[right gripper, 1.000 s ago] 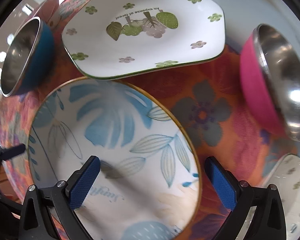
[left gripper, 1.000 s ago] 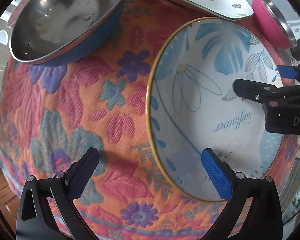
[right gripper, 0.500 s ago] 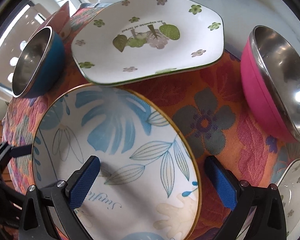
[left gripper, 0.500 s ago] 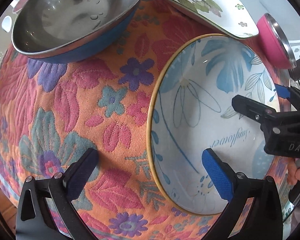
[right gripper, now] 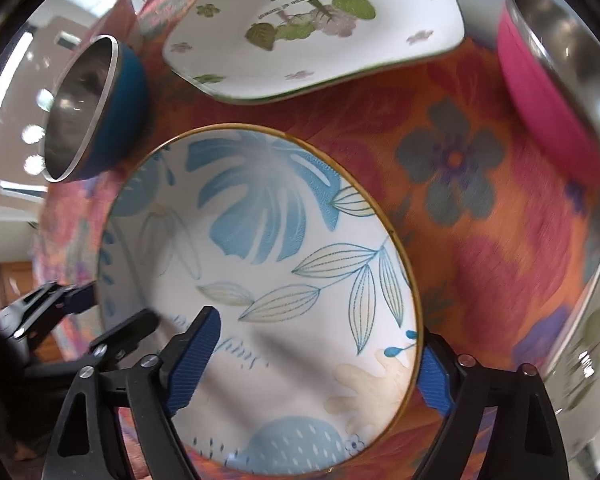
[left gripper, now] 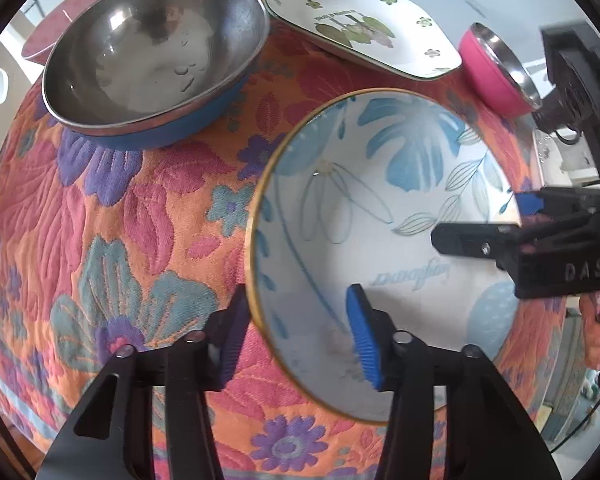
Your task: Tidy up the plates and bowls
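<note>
The blue-leaf ceramic bowl (left gripper: 384, 216) sits on the floral tablecloth (left gripper: 112, 220), near its front edge. The left gripper (left gripper: 296, 334) straddles the bowl's left rim, one pad outside, one inside, part closed; whether the pads press the rim cannot be told. The right gripper (right gripper: 314, 354) straddles the right rim likewise. Behind stand the blue steel bowl (left gripper: 152, 60), the square floral plate (left gripper: 360, 24) and the pink steel bowl (left gripper: 496, 68).

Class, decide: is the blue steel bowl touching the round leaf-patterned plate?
Apart. In the left wrist view, a strip of the floral tablecloth shows plainly between the blue steel bowl and the rim of the leaf-patterned plate.
</note>
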{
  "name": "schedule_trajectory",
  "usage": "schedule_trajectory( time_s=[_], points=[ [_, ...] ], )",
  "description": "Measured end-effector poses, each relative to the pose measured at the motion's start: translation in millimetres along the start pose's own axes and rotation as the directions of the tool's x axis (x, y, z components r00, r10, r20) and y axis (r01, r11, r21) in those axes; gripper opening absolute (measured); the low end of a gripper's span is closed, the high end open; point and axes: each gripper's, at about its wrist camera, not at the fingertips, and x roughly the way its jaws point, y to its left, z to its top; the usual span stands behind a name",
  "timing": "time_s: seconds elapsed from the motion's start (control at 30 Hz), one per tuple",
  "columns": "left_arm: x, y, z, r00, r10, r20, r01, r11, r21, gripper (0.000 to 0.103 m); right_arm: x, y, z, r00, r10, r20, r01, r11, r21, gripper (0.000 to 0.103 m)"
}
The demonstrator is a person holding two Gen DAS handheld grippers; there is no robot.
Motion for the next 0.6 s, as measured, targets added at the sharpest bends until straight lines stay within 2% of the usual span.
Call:
schedule_trajectory(
  time_s=[0.17,0.3,0.33,0.6],
  points=[
    [-5,25,-11,0.999,-0.026,-0.040,0.028,0.999,0.044,0.041,3,17,-22,0.998,0.059,0.002,-0.059,0.998,0.025,0.084],
    [-9,47,-22,0.997,-0.028,-0.074,0.036,0.992,0.117,0.041,5,36,-38,0.993,0.114,0.010,-0.115,0.991,0.073,0.084],
    [-19,53,-15,0.996,-0.030,-0.082,0.040,0.991,0.129,0.041,7,40,-42,0.993,0.121,0.012,-0.122,0.989,0.082,0.084],
    [-36,111,-22,0.990,-0.023,-0.137,0.047,0.983,0.175,0.041,13,73,-70,0.988,0.153,0.019,-0.154,0.975,0.158,0.084]
  ],
)
